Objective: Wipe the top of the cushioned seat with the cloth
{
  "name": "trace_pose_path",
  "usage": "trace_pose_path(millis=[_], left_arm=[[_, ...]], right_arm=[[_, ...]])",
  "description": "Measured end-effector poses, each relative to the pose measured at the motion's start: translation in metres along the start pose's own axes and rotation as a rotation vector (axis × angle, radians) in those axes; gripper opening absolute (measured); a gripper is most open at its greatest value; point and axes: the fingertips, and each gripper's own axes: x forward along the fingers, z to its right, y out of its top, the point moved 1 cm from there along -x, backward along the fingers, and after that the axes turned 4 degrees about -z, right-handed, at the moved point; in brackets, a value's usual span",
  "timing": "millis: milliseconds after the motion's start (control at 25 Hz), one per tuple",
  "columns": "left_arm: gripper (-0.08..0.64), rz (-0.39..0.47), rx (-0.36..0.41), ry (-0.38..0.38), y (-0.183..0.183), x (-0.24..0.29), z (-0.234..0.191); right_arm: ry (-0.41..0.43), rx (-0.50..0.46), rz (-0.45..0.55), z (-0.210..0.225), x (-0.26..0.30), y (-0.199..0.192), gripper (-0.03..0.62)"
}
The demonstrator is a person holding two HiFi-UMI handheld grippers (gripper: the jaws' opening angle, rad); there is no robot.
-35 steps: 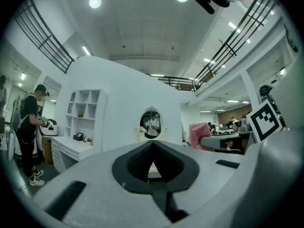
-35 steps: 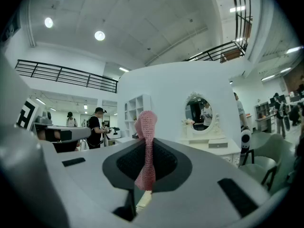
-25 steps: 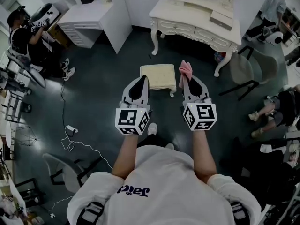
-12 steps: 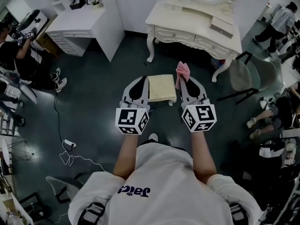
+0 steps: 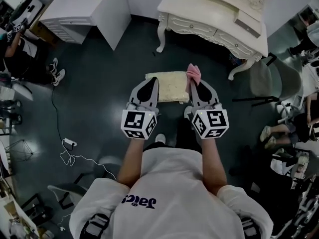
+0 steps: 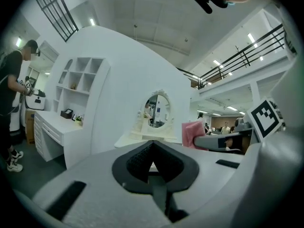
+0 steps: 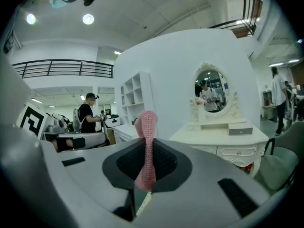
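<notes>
Between the jaws of our right gripper (image 5: 198, 85): the cloth (image 7: 147, 127), pink, open-knit, pinched edge-on in a narrow fold. One tuft stands up past the jaw tips; the rest runs down between the pads. Jaws clamped on it.

Beside it, to its left: our left gripper (image 5: 148, 84), jaws together, nothing between them.

Ahead of both grippers and below them: the cushioned seat (image 5: 167, 79), a small stool with a mottled cream top. From the head view the cloth sits over the seat's right-hand edge; how high above it, we cannot tell. Neither gripper view shows the seat, so both tools point level, over it rather than at it.

Beyond the seat: a white dressing table (image 5: 214, 15) with an oval mirror (image 7: 210, 90).

Handling, our judgement: the cloth is light and limp, with no stiffness, so it will fold and drag rather than push. Only the small tuft is free, so the jaw tips may reach the cushion before much cloth does. For wiping, a hold nearer one edge would leave more cloth free. The cushion is soft and will give. The stool looks light and may slide under a hard stroke.

Stage: a cloth held off the top fits both coming down to wipe and lifting away after wiping.
</notes>
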Motion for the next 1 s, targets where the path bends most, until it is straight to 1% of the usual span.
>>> trace_pose_path(millis=[80, 320, 400, 480, 560, 640, 760, 880, 1000], left_arm=[[0.014, -0.014, -0.003, 0.014, -0.011, 0.022, -0.006], [0.014, -0.039, -0.001, 0.055, -0.041, 0.112, -0.013], [0.014, -0.056, -0.014, 0.067, -0.051, 0.142, -0.016], [0.014, -0.076, -0.009, 0.091, -0.065, 0.170, -0.021], [0.014, -0.098, -0.008, 0.121, -0.087, 0.196, -0.029], [0.014, -0.123, -0.039, 0.147, -0.115, 0.217, -0.039], [0.014, -0.168, -0.088, 0.178, -0.161, 0.237, -0.063], [0.014, -0.208, -0.128, 0.195, -0.203, 0.243, -0.101], [0.014, -0.236, -0.158, 0.215, -0.240, 0.235, -0.149]], right_arm=[[0.018, 0.010, -0.023, 0.017, 0.024, -0.010, 0.023], [0.084, 0.031, -0.114, 0.086, 0.097, -0.037, 0.024], [0.105, 0.048, -0.156, 0.107, 0.119, -0.047, 0.024], [0.128, 0.063, -0.217, 0.127, 0.141, -0.065, 0.024], [0.153, 0.087, -0.286, 0.144, 0.163, -0.090, 0.023], [0.168, 0.118, -0.356, 0.158, 0.182, -0.123, 0.023], [0.166, 0.175, -0.458, 0.170, 0.210, -0.177, 0.023], [0.154, 0.212, -0.555, 0.166, 0.238, -0.232, 0.023], [0.136, 0.250, -0.626, 0.150, 0.266, -0.284, 0.024]])
